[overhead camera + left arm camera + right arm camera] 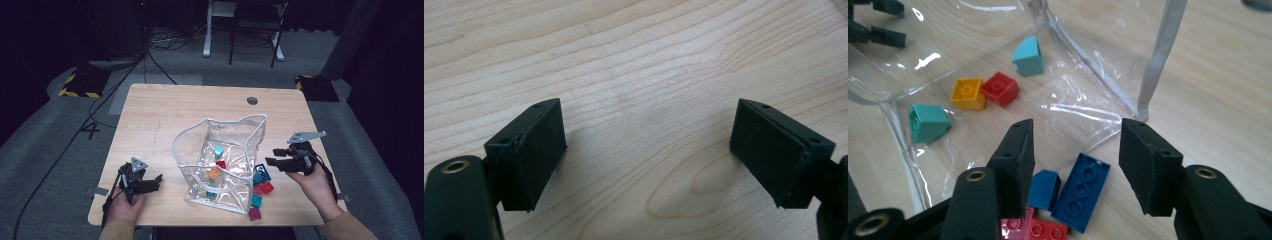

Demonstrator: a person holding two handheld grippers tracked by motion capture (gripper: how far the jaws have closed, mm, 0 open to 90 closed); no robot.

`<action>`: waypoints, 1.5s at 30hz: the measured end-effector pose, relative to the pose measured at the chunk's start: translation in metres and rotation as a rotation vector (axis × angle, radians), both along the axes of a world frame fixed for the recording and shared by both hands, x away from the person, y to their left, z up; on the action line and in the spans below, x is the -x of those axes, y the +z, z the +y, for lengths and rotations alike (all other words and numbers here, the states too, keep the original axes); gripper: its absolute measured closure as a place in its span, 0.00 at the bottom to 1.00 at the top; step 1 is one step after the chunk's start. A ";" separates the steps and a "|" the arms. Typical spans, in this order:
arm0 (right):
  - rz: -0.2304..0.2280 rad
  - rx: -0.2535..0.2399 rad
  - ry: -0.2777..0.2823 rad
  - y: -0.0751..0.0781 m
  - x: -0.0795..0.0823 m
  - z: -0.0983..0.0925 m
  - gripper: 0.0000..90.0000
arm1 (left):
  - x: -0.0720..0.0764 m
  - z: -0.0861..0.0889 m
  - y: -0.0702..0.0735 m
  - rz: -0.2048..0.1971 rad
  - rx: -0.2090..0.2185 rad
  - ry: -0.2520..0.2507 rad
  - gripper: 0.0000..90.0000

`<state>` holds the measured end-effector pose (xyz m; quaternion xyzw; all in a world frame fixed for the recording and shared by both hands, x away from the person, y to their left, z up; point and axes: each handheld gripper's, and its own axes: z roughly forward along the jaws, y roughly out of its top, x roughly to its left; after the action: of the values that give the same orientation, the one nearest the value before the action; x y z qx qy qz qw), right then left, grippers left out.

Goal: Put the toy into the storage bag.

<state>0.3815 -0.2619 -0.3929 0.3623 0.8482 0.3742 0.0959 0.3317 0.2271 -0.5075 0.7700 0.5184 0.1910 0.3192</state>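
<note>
- The blue brick [1081, 192] lies flat on the table [150, 120], studs up, just outside the clear bag [220, 155] and right below the right gripper [1075, 165]. I take it as the piece being reached for.
- That gripper's jaws stand partly open with nothing between the pads; the brick sits under the gap, not yet touched. The opening looks a bit wider than the brick, which suits a pinch across its short sides.
- A smaller blue piece [1044, 189] touches the brick's left edge, and red bricks [1035, 230] lie just beside it, so the left jaw may catch a neighbour.
- Inside the bag lie a yellow brick [968, 93] touching a red brick [999, 88], with two teal pieces [1028, 56] apart from them. My guess is that the loose bricks are being sorted into the bag.
- The bag stands slumped with its mouth open upward, so pieces can be dropped in from above.
- The left gripper [145, 184] rests low near the table's front left, well apart from the bag. Its jaws are wide open and hold nothing; it seems to be waiting.
- From the high view, the spill beside the bag reads as a coloured cluster [260, 192]; the right gripper view separates the bricks and shows their studs.
- The left gripper view gives bare wood grain between its pads [531, 152].
</note>
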 end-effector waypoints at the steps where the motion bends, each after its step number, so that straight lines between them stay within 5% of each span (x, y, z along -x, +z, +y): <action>1: 0.006 0.002 -0.002 -0.003 0.000 0.000 0.54 | 0.000 0.000 0.000 0.000 0.000 0.000 0.17; 21: 0.097 0.076 -0.064 -0.067 -0.023 0.016 0.54 | 0.000 0.000 0.000 0.000 0.000 0.000 0.17; 35: 0.120 0.146 -0.076 -0.084 -0.035 0.025 0.54 | 0.000 0.000 0.000 0.000 0.000 0.000 0.17; 45: 0.125 0.180 -0.105 -0.082 -0.032 0.006 0.54 | 0.000 0.000 0.000 0.000 0.000 0.000 0.17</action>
<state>0.4136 -0.2558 -0.4753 0.4189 0.8624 0.2679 0.0946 0.3317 0.2272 -0.5075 0.7700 0.5184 0.1911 0.3192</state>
